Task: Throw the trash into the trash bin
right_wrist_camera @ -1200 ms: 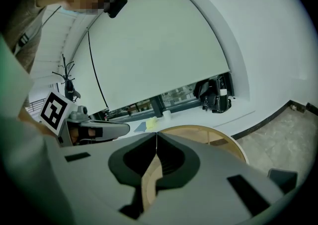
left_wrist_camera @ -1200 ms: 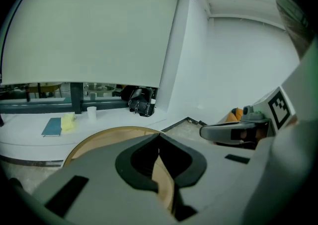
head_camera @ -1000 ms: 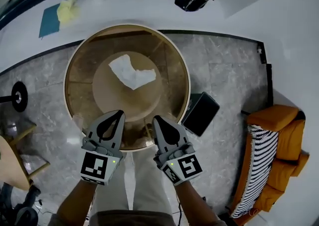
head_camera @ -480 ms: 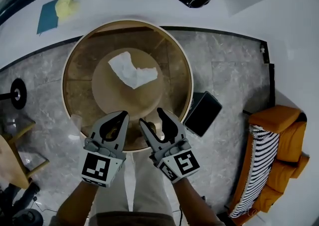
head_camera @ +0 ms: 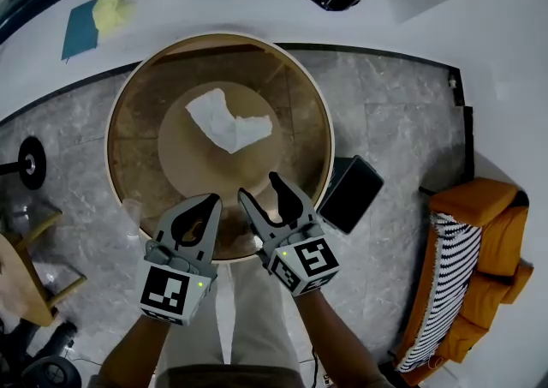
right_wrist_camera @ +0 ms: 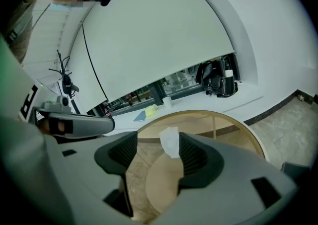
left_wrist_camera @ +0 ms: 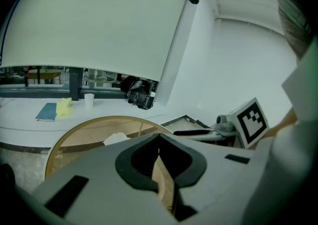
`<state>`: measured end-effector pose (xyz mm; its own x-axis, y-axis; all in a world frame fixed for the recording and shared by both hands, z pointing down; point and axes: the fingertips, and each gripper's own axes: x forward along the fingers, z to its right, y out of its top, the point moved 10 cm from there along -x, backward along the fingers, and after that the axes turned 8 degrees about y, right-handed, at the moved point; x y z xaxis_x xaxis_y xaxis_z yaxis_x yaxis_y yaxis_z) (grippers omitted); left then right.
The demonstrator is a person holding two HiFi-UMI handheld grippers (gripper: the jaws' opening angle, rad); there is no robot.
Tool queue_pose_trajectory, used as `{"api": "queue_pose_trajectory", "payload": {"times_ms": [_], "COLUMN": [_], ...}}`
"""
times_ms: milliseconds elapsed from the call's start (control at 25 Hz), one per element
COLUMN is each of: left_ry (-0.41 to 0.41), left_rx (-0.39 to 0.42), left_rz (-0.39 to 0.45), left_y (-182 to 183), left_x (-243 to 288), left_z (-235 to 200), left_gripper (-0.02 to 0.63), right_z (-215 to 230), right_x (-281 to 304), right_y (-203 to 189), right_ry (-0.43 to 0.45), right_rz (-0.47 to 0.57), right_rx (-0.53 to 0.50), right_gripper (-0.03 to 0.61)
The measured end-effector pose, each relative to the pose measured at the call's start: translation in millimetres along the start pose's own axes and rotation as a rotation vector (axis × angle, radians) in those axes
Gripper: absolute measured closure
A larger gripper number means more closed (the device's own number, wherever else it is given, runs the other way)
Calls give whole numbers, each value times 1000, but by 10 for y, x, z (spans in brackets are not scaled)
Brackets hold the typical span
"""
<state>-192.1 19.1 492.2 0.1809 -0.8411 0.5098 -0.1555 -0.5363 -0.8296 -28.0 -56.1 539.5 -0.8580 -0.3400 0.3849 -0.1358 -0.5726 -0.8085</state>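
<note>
Right fingers (head_camera: 288,196) newly apart, tissue (head_camera: 227,125) seemingly beyond

The left tool (head_camera: 208,199) and the right tool (head_camera: 259,188) are grey plastic shells with black ribbed pads (right_wrist_camera: 195,158) inside curved jaws. Each carries a cube (head_camera: 167,289) of black-and-white square markers (a small green light (head_camera: 199,283) glows beside each one). The person wears pale trousers (head_camera: 248,309).

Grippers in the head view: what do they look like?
The left gripper and right gripper are grey, with tapered jaws lined by black ribbed pads. Each carries a cube of black-and-white square markers and a green light. The right one's jaws have just been opening, nothing between them. No sleeves show.
</note>
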Motion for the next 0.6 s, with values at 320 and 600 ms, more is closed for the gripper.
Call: {"api": "queue_pose_trajectory", "payload": {"times_ms": [320, 600], "left_ry": [-4, -17], "left_rx": [-24, -31], "left_rz": [-20, -37], "left_y": [-24, -58], "left_x": [16, 39], "left_z": [11, 22], "left_gripper": [594, 595], "right_z": [420, 763], "right_x": [610, 1088], "right_y": [-53, -201], "right_ry": [-34, -91], "right_rz": [-101, -245], "right_rx": [-47, -95], "right_gripper": [308, 290]}}
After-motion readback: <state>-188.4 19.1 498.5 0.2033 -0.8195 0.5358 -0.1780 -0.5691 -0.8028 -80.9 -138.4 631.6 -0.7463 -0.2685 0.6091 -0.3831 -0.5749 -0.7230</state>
